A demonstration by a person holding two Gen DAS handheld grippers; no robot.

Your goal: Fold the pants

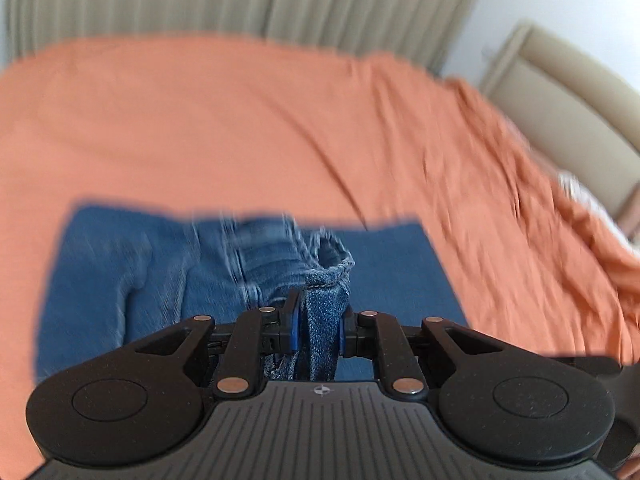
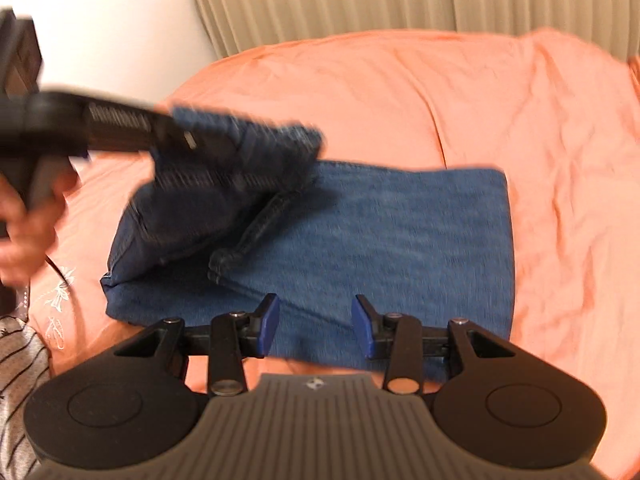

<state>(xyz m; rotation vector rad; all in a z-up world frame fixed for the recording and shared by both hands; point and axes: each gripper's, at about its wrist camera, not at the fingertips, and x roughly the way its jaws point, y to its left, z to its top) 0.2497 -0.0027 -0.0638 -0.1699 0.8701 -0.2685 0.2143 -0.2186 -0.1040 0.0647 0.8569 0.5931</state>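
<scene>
- Left wrist view — left gripper clenched on a denim hem of the pants, lifted mid-fold.
- Right gripper released above their near edge.
- Bed beyond; next, probably, lay the hem across squarely.

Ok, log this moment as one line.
left tool: shut on jeans, hem lifted | right tool: open, empty, above jeans | jeans: partly folded on orange bedspread

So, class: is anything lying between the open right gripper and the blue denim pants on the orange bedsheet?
Nothing visible. The right gripper, jaws apart, hovers over the flat blue denim pants; the left gripper pinches a raised part further left.
</scene>
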